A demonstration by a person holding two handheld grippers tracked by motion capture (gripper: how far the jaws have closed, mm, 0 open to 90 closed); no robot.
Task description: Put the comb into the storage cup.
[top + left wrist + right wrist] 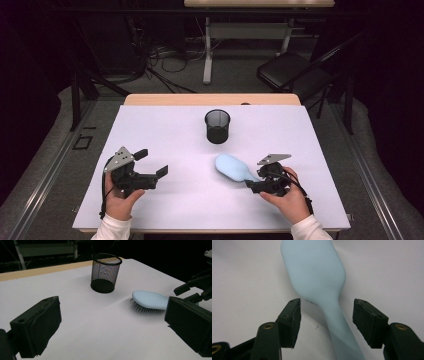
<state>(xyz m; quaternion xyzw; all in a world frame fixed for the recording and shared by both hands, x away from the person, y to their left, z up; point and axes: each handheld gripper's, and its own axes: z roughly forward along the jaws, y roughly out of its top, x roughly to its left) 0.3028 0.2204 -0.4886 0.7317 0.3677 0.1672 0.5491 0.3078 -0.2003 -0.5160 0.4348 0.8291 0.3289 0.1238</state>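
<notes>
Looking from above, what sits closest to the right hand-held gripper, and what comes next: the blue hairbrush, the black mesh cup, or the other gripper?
From the right hand-held gripper:
1. Blue hairbrush, handle between its open jaws.
2. Black mesh cup, farther back, near the table's middle.
3. Left hand-held gripper, across the table to the left.

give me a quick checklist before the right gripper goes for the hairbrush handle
1. Handle of the hairbrush lies between the right gripper jaws: ok.
2. Jaws open, pads clear of the handle on both sides: ok.
3. Brush lies flat on the table, bristles down: ok.
4. Mesh cup upright, apart from the brush: ok.
5. Left gripper open, holding nothing, well away from the brush: ok.
6. Whether the pads sit low enough to catch the handle: cannot tell.
</notes>
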